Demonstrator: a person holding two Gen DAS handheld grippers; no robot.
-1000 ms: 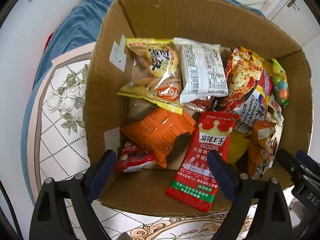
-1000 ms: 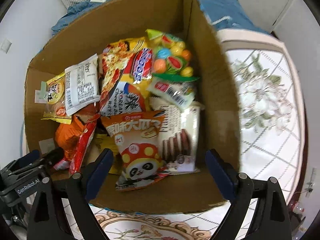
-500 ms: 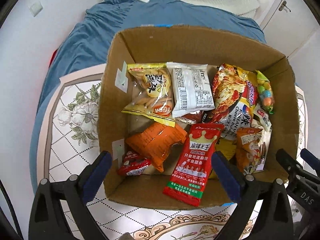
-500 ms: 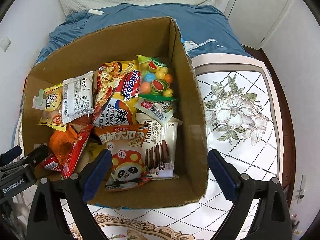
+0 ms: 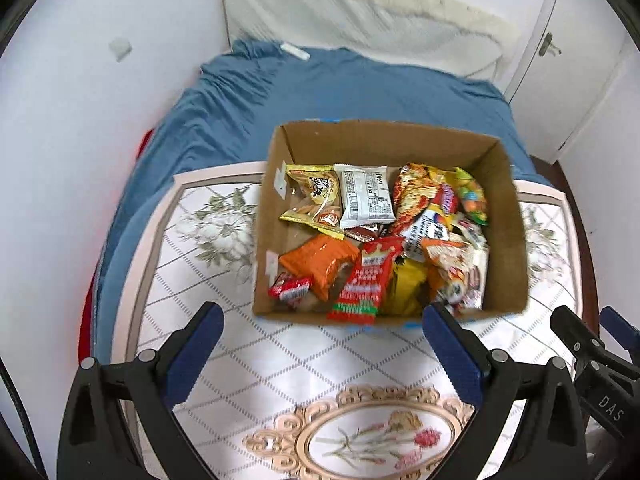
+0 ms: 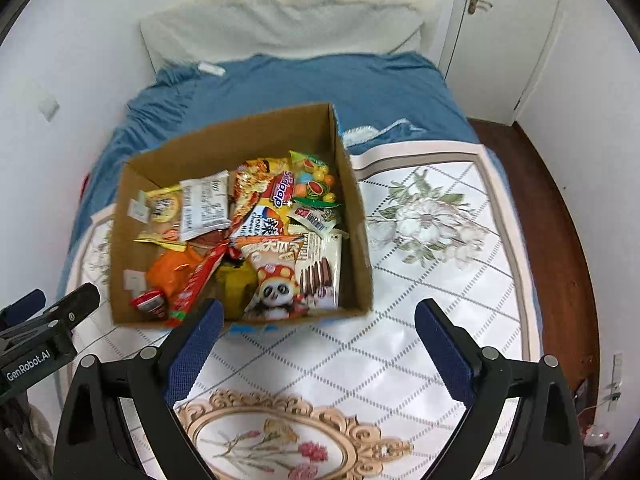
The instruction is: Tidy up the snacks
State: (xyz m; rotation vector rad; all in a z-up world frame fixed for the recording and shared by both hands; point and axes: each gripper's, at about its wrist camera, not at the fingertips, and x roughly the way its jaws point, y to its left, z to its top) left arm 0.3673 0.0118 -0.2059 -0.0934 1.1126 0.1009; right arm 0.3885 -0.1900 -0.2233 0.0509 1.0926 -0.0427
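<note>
An open cardboard box (image 5: pixel 516 248) (image 6: pixel 356 216) stands on a flower-patterned table and holds several snack packets. Among them lie an orange packet (image 5: pixel 320 260), a red packet with a crown (image 5: pixel 366 280), a white wrapper (image 5: pixel 366 196) and a panda packet (image 6: pixel 276 280). My left gripper (image 5: pixel 322 322) hangs high over the table, in front of the box's near wall, wide open and empty. My right gripper (image 6: pixel 316 316) is just as high, open and empty, in front of the box's near right corner. Each gripper shows at the edge of the other's view.
The table top (image 5: pixel 300 380) (image 6: pixel 432 320) has a floral oval near its front edge. Behind it is a bed with a blue sheet (image 5: pixel 340 88) and a white pillow (image 6: pixel 280 20). White walls stand on the left, a door (image 6: pixel 500 32) at the right, brown floor (image 6: pixel 568 240) beside the table.
Both grippers have risen and drawn back from just over the box, which now looks much smaller. The bed, pillow and door have come into view. Both stay open and empty.
</note>
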